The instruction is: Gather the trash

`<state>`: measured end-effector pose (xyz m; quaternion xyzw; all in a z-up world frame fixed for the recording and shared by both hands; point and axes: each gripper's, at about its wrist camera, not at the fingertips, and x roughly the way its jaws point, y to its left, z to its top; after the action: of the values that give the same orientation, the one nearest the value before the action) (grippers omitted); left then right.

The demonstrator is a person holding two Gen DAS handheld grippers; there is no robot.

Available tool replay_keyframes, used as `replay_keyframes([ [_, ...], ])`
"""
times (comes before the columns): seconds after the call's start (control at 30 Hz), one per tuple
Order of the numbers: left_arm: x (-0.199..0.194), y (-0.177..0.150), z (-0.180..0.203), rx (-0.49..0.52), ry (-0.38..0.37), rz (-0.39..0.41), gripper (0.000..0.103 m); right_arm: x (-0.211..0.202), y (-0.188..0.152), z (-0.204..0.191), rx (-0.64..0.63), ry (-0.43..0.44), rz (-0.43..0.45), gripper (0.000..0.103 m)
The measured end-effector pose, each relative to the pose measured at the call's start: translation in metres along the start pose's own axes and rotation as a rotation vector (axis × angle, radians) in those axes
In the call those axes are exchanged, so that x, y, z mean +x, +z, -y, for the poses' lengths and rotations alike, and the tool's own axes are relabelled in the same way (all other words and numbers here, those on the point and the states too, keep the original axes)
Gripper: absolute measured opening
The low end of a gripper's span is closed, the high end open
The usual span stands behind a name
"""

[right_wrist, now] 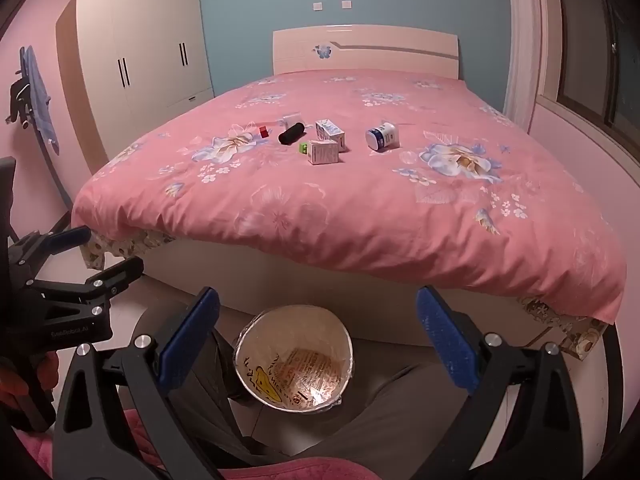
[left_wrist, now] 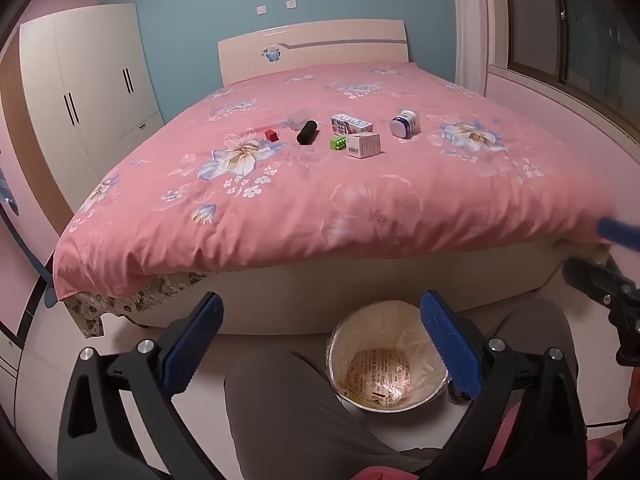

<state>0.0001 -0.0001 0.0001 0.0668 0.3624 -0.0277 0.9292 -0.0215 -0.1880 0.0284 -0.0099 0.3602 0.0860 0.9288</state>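
Down low, the left gripper (left_wrist: 320, 344) and right gripper (right_wrist: 318, 340) both gape wide with nothing between their blue pads, hanging above a lined bin (right_wrist: 294, 368) on the floor between the person's knees. Trash lies mid-bed (left_wrist: 360, 200): two white cartons (left_wrist: 363, 145), a tipped jar (left_wrist: 405, 123), a black cylinder (left_wrist: 307, 132), red (left_wrist: 271, 135) and green blocks (left_wrist: 338, 143)

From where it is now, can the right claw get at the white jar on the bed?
Probably yes: the right claw is open, and nothing stands before the white jar, though it lies far up the bed.
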Motion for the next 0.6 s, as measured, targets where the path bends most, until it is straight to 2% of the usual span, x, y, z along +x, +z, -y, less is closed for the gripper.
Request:
replay_keyframes([
  [0.27,-0.0001,0.01,-0.0072,0.001,-0.005,0.0,0.101,-0.0037,0.0025,0.0005,0.013,0.007,0.011,0.097],
  [0.6,-0.0059,0.006,0.0,0.014,0.001,0.021,0.101,-0.0081,0.0049,0.0003,0.001,0.006,0.023,0.097],
])
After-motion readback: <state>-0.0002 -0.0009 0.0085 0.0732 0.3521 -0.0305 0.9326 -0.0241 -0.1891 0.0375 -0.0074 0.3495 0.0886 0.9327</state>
